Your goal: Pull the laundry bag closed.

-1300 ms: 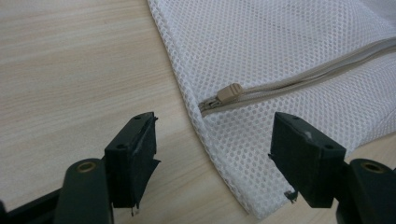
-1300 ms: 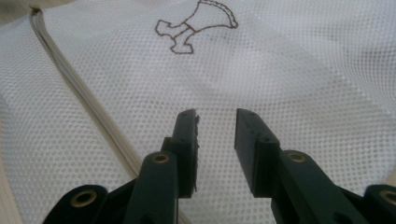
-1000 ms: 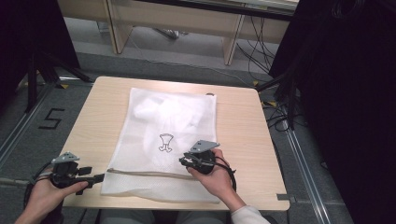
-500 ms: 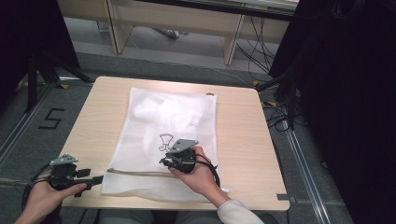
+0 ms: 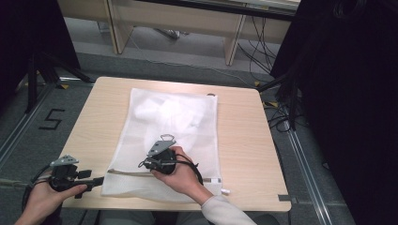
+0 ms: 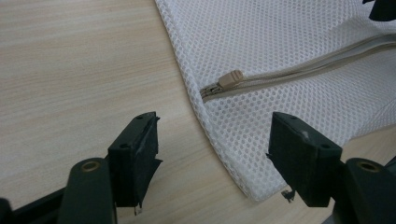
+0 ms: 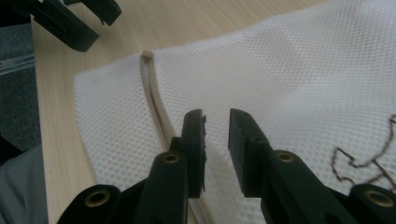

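A white mesh laundry bag [image 5: 180,119] lies flat on the wooden table [image 5: 244,140], with something white bunched inside its far half. A beige zipper [image 5: 123,172] runs along its near edge, and the zipper pull [image 6: 231,78] sits at the left end. My left gripper [image 5: 100,180] is open at the bag's near-left corner, jaws wide on either side of that corner [image 6: 212,140]. My right gripper [image 5: 142,165] hovers over the bag beside the zipper [image 7: 152,88]. Its jaws [image 7: 216,119] stand a narrow gap apart with nothing between them.
A dark printed figure [image 7: 359,158] marks the mesh to the right of my right gripper. The table's front edge runs just under both hands. Grey floor with a painted "5" [image 5: 51,119] lies left; cables [image 5: 281,117] and black drapes stand right.
My right gripper has slid left across the bag, toward the zipper and the left gripper. The left gripper has stayed nearly still at the near-left corner.
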Tool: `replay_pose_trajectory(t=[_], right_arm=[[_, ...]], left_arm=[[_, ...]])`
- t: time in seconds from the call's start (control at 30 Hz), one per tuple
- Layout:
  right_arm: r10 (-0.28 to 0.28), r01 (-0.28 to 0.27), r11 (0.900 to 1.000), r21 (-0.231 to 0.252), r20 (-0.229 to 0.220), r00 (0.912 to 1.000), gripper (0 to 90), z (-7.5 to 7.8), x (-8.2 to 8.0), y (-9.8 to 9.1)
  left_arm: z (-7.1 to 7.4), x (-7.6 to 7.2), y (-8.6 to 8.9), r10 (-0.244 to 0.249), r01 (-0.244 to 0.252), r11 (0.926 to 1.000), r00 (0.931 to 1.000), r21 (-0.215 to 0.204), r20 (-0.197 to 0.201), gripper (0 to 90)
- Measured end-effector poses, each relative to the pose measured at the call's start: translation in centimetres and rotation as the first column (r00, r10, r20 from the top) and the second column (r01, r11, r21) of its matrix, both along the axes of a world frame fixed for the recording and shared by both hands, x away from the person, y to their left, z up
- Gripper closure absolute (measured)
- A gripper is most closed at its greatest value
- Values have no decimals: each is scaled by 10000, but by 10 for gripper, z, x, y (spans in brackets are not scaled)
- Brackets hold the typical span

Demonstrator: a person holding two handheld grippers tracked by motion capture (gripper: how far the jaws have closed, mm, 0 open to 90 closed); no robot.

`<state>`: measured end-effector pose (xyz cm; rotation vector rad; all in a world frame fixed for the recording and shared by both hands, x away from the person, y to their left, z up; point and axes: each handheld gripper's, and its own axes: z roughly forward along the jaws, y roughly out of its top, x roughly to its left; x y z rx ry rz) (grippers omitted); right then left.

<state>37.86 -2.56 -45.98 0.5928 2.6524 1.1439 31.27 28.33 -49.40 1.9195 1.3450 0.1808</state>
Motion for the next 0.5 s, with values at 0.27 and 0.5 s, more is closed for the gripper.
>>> replay_pose_trajectory(t=[0.27, 0.5], right_arm=[[427, -430, 9990, -110, -219, 9988, 776, -2, 1, 23], [592, -597, 9982, -89, -472, 9971, 779, -5, 2, 43]], left_arm=[[1, 0, 2, -346, 347, 9992, 9994, 196, -98, 331], [-1, 0, -2, -86, 85, 9999, 10000, -139, -44, 337]])
